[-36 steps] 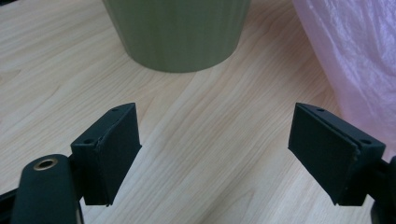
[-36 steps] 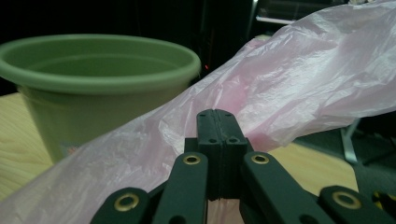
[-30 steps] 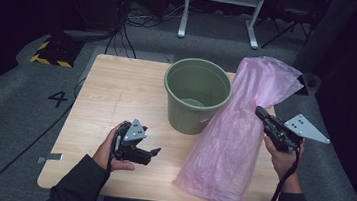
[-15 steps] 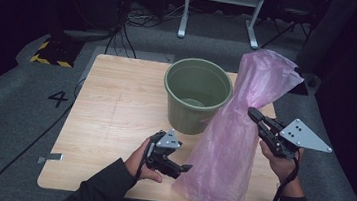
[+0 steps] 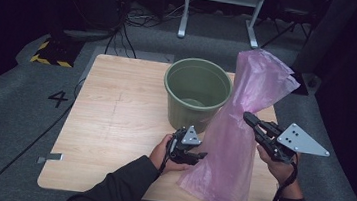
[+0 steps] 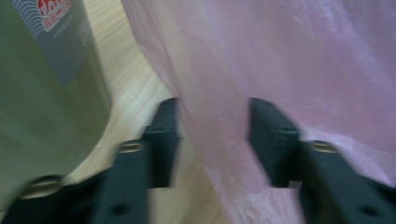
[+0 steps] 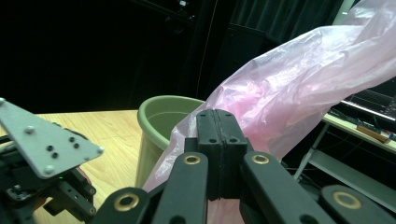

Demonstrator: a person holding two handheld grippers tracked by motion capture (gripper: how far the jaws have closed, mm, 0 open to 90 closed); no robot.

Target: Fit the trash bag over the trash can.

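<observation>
We note the left gripper view is blurred: the edges of the two black jaws smear, and the printed label on the green bucket (image 6: 42,93) cannot be read. The bag's lower end is cut off at the bottom of that view. In the high view the pink plastic bag (image 5: 240,137) covers part of the bucket's right side and part of the counter's right edge. How much of the film sits inside the right tongs we cannot tell; the closed jaws hide it.

Left tongs (image 5: 201,155): held low over the counter (image 5: 113,124) near its front edge, just right of the middle, tips against the bag's lower left side. The jaws have just been closing. In the left gripper view a fold of pink film lies between them, with the jaws partly spread on either side of it. We cannot make out whether the pads press on the film yet.

Right tongs (image 5: 247,118): raised above the counter's right edge, jaws pressed together. In the right gripper view the pink film gathers right at the closed tips (image 7: 222,126), and the bag stands up in the air from there, so we read it as pinched.

The bag stands tall along the counter's right side, its bottom resting near the front right corner, its top rising past the bucket (image 5: 197,90). The bucket stands upright towards the back edge, right of the middle, touching the bag.
</observation>
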